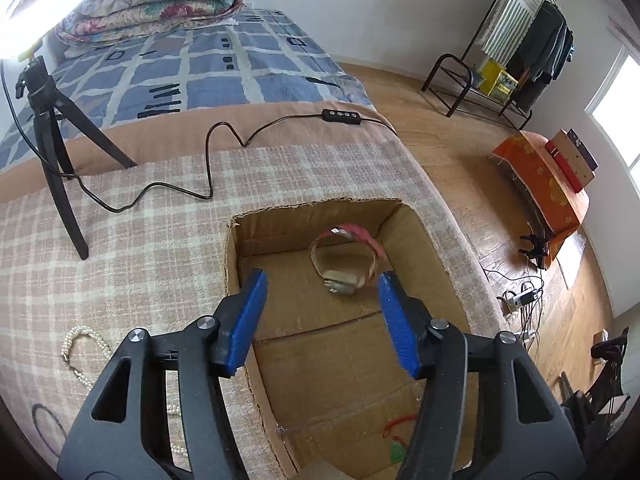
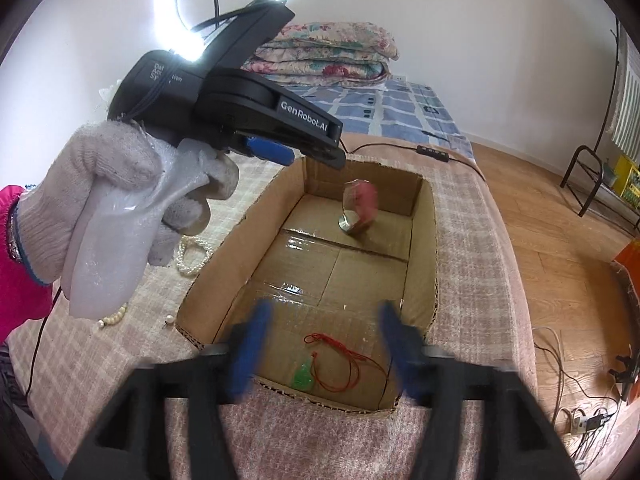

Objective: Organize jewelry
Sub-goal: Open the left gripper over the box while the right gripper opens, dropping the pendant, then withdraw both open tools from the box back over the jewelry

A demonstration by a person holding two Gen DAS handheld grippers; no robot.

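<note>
My left gripper [image 1: 320, 280] is open with nothing between its blue pads, and it hangs over the cardboard box [image 1: 320, 206]. Below and just beyond it in the box is a watch [image 1: 340, 280] with a pink strap, blurred. In the right wrist view a gloved hand holds the left gripper [image 2: 338, 148] above the far left corner of the box [image 2: 436, 240], with the watch [image 2: 362, 208] at the far end. My right gripper [image 2: 325, 310] is open and empty over the near end. Under it lies a red cord necklace [image 2: 344, 360] with a green pendant [image 2: 303, 376].
Pearl strands [image 1: 86, 340] [image 2: 194, 256] and a black loop [image 1: 48, 428] lie on the checked blanket left of the box. A tripod [image 1: 60, 160] with a ring light [image 2: 224, 0] stands behind, its cable and controller [image 1: 340, 115] crossing the bed. The bed edge and wooden floor are to the right.
</note>
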